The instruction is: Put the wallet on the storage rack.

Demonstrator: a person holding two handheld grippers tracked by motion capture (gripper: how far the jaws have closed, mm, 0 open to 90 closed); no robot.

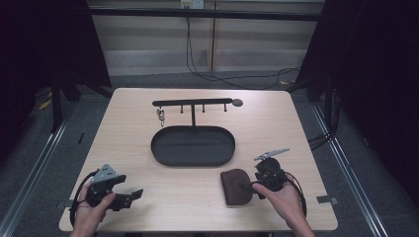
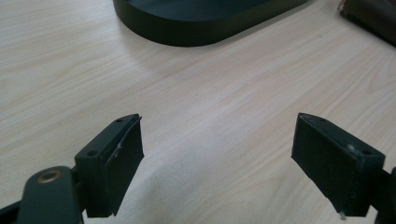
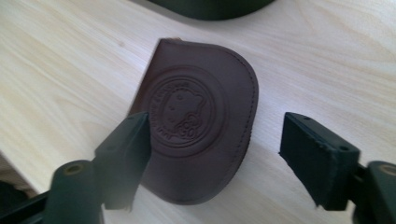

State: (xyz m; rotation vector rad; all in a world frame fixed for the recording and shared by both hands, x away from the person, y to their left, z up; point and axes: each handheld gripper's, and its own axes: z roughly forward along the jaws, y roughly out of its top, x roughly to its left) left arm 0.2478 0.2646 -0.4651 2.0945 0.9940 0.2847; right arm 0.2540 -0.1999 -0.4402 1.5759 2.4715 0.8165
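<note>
Left tool (image 1: 129,196): held in the person's left hand (image 1: 88,212) near the front-left corner of the surface, jaws spread wide with bare wood between them; nothing gripped.
Right tool (image 1: 245,187): held in the person's right hand (image 1: 281,196) at the front right, jaws parted wide on either side of the pouch's rounded end; the right gripper view leaves it unclear whether either jaw touches the leather.
Pouch: a dark brown leather pouch with one rounded end (image 3: 198,116) lies flat on the surface, just in front of the tray's right end; a round embossed emblem (image 3: 180,111) faces up.
Tray: a black oval metal tray (image 1: 192,146) sits at the middle of the surface, well apart from the left tool.
Rack: a black T-shaped metal rack with short pegs (image 1: 192,103) stands at the tray's far edge; a small metallic item (image 1: 160,116) hangs beneath its left end.
Surface: a pale wood-grain surface (image 1: 123,128), with dark floor around it.
</note>
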